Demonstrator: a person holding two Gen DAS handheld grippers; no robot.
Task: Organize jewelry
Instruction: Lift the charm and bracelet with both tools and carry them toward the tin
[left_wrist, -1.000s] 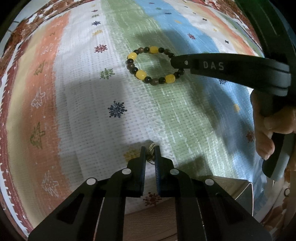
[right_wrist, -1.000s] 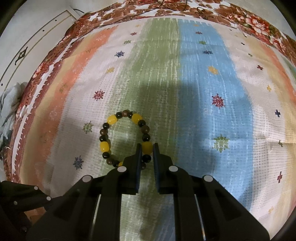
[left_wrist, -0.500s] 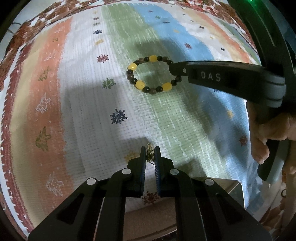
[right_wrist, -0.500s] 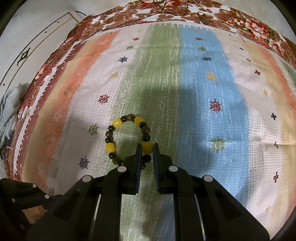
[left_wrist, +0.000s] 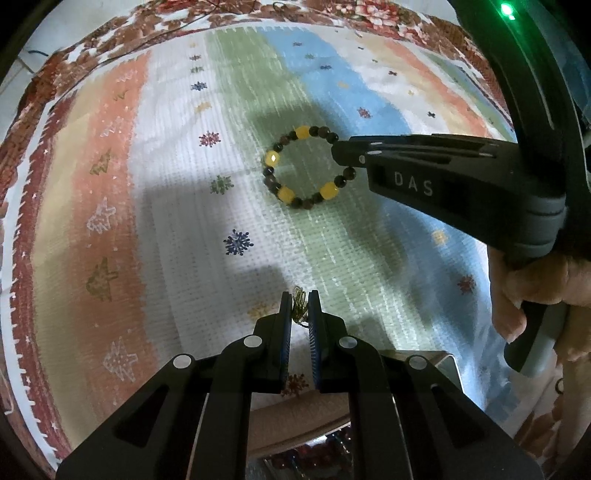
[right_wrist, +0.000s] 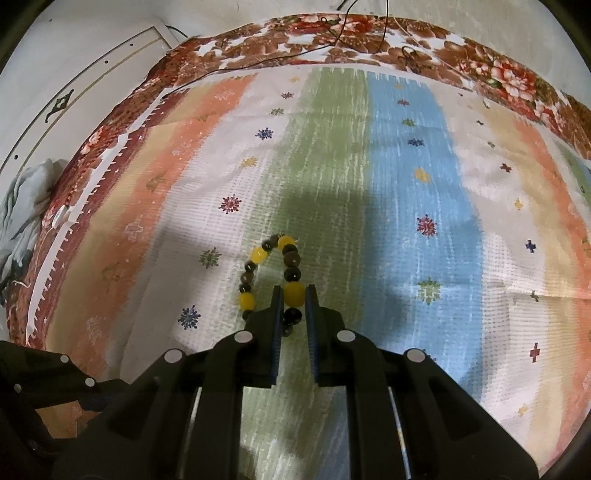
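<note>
A bracelet (left_wrist: 280, 192) of yellow and dark brown beads hangs off the striped cloth, pinched at one side by my right gripper (left_wrist: 345, 157). In the right wrist view the bracelet (right_wrist: 255, 254) dangles as a narrow loop, and the right gripper (right_wrist: 293, 295) is shut on a yellow bead. My left gripper (left_wrist: 299, 299) is shut on a small bunched gold chain (left_wrist: 300, 304), held just above the cloth. A hand (left_wrist: 517, 295) grips the right tool's handle.
The striped, patterned cloth (right_wrist: 406, 221) covers the surface, with a floral border (right_wrist: 369, 40) and thin cables at the far edge. A wooden box edge with a shiny rim (left_wrist: 436, 360) and red beads (left_wrist: 310, 452) lies under the left gripper. Crumpled grey fabric (right_wrist: 18, 221) sits far left.
Both grippers have risen from the cloth. The bracelet has lifted with the right gripper and now hangs as a narrower loop. The gold chain stays pinched in the left gripper.
</note>
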